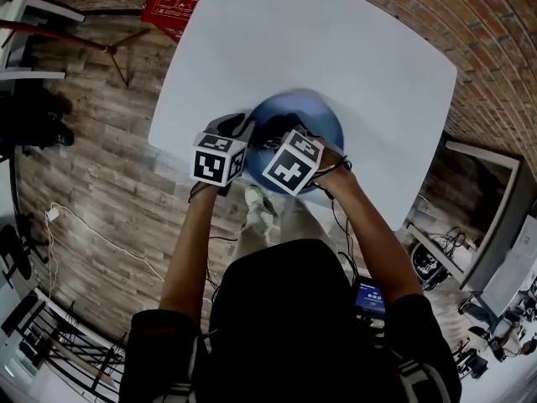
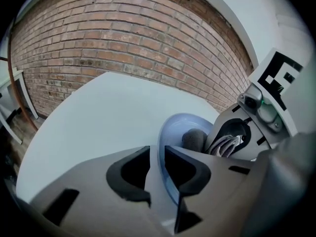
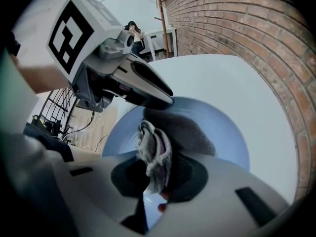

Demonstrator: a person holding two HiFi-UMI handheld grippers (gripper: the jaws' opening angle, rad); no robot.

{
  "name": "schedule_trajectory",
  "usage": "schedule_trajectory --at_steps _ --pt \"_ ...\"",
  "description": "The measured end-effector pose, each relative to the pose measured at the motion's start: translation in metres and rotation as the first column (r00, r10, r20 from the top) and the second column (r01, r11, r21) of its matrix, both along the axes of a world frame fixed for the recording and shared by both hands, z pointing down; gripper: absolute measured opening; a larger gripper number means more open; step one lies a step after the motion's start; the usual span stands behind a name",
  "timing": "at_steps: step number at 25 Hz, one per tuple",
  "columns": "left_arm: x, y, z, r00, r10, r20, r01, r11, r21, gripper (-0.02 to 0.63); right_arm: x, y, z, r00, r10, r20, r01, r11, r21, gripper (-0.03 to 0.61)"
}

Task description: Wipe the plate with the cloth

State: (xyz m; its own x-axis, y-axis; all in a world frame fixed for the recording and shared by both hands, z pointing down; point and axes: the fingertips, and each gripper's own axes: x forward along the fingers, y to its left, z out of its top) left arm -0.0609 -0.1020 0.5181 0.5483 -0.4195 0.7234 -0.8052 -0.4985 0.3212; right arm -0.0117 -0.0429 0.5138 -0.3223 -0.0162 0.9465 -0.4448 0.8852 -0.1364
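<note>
Pinching plate (image 2: pixel 174 127) rim tight in left gripper (image 2: pixel 157 174) to steady it; clamping cloth (image 3: pixel 154 154) in right gripper (image 3: pixel 154 179), pressing down to wipe.

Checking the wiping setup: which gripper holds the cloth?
The right gripper: its jaws pinch the grey cloth, while the left gripper clamps the blue plate by its rim.

The left hand-held gripper (image 2: pixel 157 174) is clamped on the plate (image 2: pixel 178 128) rim; the right hand-held gripper (image 3: pixel 157 174), just beside it, pinches the cloth (image 3: pixel 154 152).
</note>
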Motion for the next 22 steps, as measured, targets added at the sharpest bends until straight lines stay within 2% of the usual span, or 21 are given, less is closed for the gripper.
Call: schedule_trajectory --at_steps 5,11,16,19,22 --pt "-0.01 0.007 -0.015 1.0 -0.004 0.017 0.004 1.0 0.024 0.077 0.004 -0.002 -0.011 0.999 0.043 0.02 -0.043 0.999 0.021 0.051" --pt "-0.021 0.026 -0.036 1.0 -0.018 0.012 0.018 0.999 0.046 0.077 0.013 -0.009 -0.032 0.983 0.166 0.08 -0.171 0.984 0.059 0.051" --pt "-0.023 0.043 -0.058 1.0 -0.006 0.001 0.006 0.998 0.059 0.074 0.022 -0.012 -0.058 0.954 0.266 0.135 -0.283 0.951 0.124 0.051" --pt "-0.025 0.054 -0.076 1.0 0.01 0.0 -0.01 0.996 0.086 0.054 0.021 -0.003 -0.073 0.924 0.338 0.179 -0.362 0.924 0.123 0.051" --pt "-0.026 0.064 -0.093 1.0 0.022 -0.009 -0.021 0.992 0.123 0.033 0.023 0.007 -0.086 0.911 0.359 0.204 -0.39 0.91 0.141 0.051"
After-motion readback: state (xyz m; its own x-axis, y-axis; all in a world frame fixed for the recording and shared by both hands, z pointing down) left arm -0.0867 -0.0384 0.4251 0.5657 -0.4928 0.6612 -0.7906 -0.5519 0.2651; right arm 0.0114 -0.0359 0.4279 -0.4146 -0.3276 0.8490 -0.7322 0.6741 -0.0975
